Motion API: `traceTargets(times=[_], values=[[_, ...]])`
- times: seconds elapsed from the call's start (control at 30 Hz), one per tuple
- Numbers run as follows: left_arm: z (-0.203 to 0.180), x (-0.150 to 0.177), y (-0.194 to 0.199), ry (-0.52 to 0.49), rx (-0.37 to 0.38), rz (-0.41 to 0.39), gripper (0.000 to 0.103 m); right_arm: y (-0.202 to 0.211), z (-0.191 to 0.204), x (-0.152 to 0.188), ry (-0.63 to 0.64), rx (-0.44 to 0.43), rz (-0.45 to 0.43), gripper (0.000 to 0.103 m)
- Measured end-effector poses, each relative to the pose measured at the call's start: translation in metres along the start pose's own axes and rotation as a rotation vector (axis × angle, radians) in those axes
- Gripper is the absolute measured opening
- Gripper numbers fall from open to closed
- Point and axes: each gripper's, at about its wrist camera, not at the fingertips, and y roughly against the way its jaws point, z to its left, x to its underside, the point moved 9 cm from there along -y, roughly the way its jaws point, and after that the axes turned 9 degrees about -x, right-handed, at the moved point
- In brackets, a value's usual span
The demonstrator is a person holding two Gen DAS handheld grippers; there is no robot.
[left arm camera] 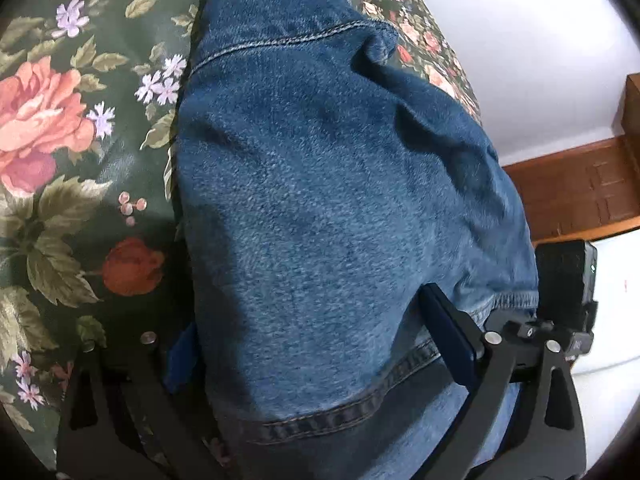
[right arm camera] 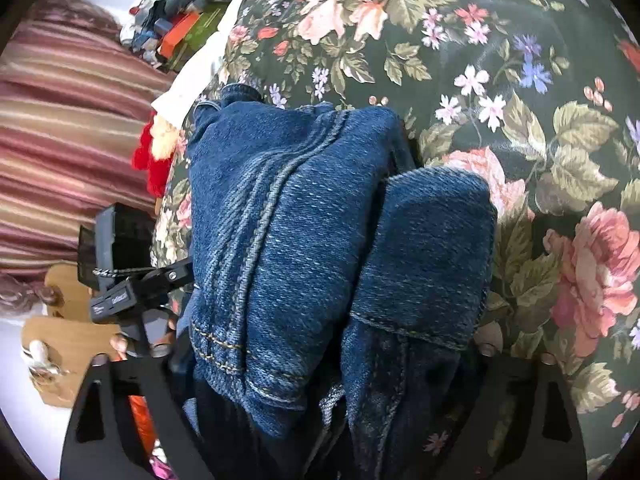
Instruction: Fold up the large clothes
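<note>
Dark green floral bedspread [left arm camera: 60, 140] everywhere, big pink roses and little lilac flowers, also filling the right side of the right wrist view [right arm camera: 540, 120]. White wall and a brown wooden ledge [left arm camera: 580, 192] off to the right in the left wrist view.

Left gripper [left arm camera: 312, 340] first: clamped on a thick fold of the blue jeans [left arm camera: 320, 180], denim bulging up between the two black fingers and spilling over them. Right finger's blue pad [left arm camera: 448, 336] pressed into the cloth beside a stitched hem; left pad only peeking out at the denim's edge. From there the jeans run up and away across the bedspread, a stitched seam curving over the top, wrinkles on the right side. Small black device with a green light [left arm camera: 568, 276] mounted just right of the fingers.

Right gripper [right arm camera: 332, 360]: buried under denim, fingertips hidden, so can't really tell if closed or not, though plenty of cloth sits between the black arms. Jeans [right arm camera: 288, 240] here bunched in two lumps, a thick double-stitched seam on the left one, a hemmed edge folded over on the right one. Outward on the left: a black clip-on gadget [right arm camera: 116, 264], red fuzzy fabric [right arm camera: 154, 168], striped pinkish cloth [right arm camera: 60, 140], a pile of boxes and clutter [right arm camera: 176, 36] further back.
</note>
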Motion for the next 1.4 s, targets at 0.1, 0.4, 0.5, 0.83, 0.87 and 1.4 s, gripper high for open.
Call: traceTargets(times=[0.1,0.4,0.5,0.83,0.87,1.4], values=[[-0.011,0.006,0.012,-0.026,-0.042,-0.018,0.082,0.003,0.004,0.005,-0.051,-0.034,-0.002,0.062],[-0.058,0.018,0.093,-0.156,-0.106,-0.149,0.061,0.035,0.059,0.023,0.052,0.042,-0.059,0.04],[-0.069,0.015,0.136,-0.188,-0.111,-0.214,0.06,0.047,0.084,0.028,0.059,0.023,-0.087,0.039],[-0.062,0.028,0.28,-0.234,-0.138,-0.42,0.06,0.085,0.202,0.04,0.211,-0.045,-0.192,0.039],[-0.055,0.031,0.288,-0.232,-0.146,-0.429,0.06,0.084,0.212,0.042,0.226,-0.051,-0.195,0.039],[0.113,0.059,0.212,-0.035,-0.322,-0.239,0.06,-0.09,0.196,0.08,0.111,-0.09,0.075,0.039]])
